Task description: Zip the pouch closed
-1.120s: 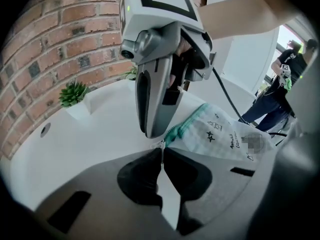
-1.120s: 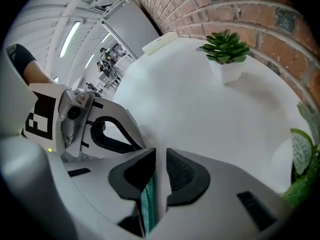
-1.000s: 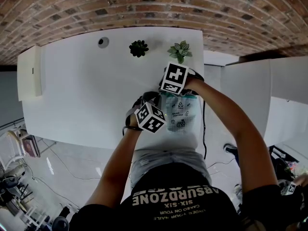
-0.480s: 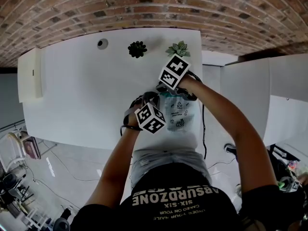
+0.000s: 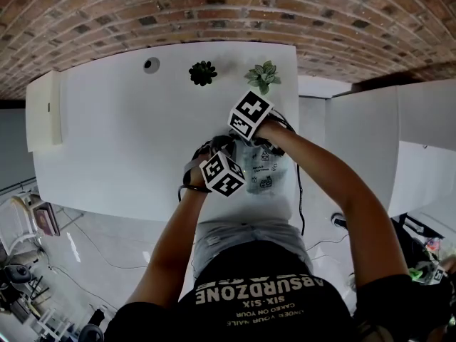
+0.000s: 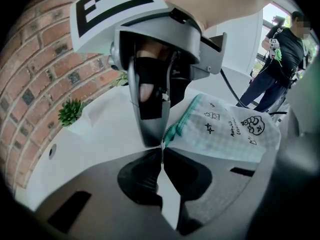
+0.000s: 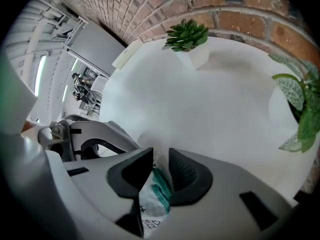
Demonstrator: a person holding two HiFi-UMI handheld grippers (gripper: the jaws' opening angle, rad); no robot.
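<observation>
A pale checked pouch [image 5: 267, 168] with black doodles and a teal zipper [image 6: 182, 118] lies at the near edge of the white table [image 5: 128, 134]. My left gripper [image 5: 236, 164] is shut on the pouch's left corner, at the end of the zipper [image 6: 162, 151]. My right gripper [image 5: 249, 137] comes down right beside it, one of its fingers [image 6: 150, 126] almost against my left jaws. Its jaws [image 7: 161, 156] have just been opening; the teal zipper edge [image 7: 161, 189] sits in the gap between them, and the pads do not squeeze it.
Two small potted plants, one dark [image 5: 203, 72] and one pale-leaved [image 5: 263, 75], stand at the far edge by the brick wall. A round grommet [image 5: 151, 65] is farther left, and a white box [image 5: 43, 109] sits at the left end. A black cable [image 5: 300, 184] hangs off the right edge. A person [image 6: 280, 49] stands beyond.
The right gripper has rolled and shifted a little to the left, toward the left gripper, along the pouch's top edge. The left gripper and the pouch have stayed put.
</observation>
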